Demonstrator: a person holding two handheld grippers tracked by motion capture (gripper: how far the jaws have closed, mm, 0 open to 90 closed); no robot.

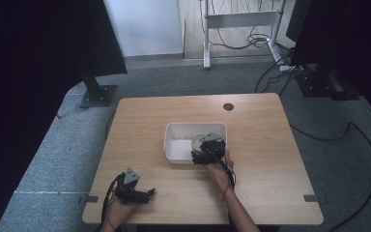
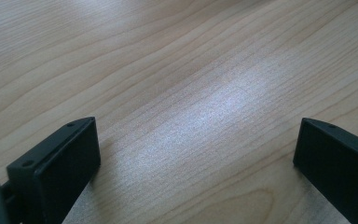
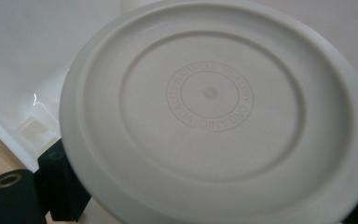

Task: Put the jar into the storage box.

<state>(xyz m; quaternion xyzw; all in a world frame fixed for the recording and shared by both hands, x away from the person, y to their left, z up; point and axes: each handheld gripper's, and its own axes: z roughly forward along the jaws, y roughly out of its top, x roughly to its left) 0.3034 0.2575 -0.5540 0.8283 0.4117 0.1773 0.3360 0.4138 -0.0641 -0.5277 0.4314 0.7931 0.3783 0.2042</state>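
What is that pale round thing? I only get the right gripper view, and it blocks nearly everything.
Observer: A round plate, seen from its underside; the high view shows the right gripper holding it over a white bin.
Operator: Where does the bin sit?
Observer: Near the middle of a wooden table.
Operator: And the other gripper?
Observer: The left gripper is near the table's front left edge, jaws wide apart with bare wood between them.
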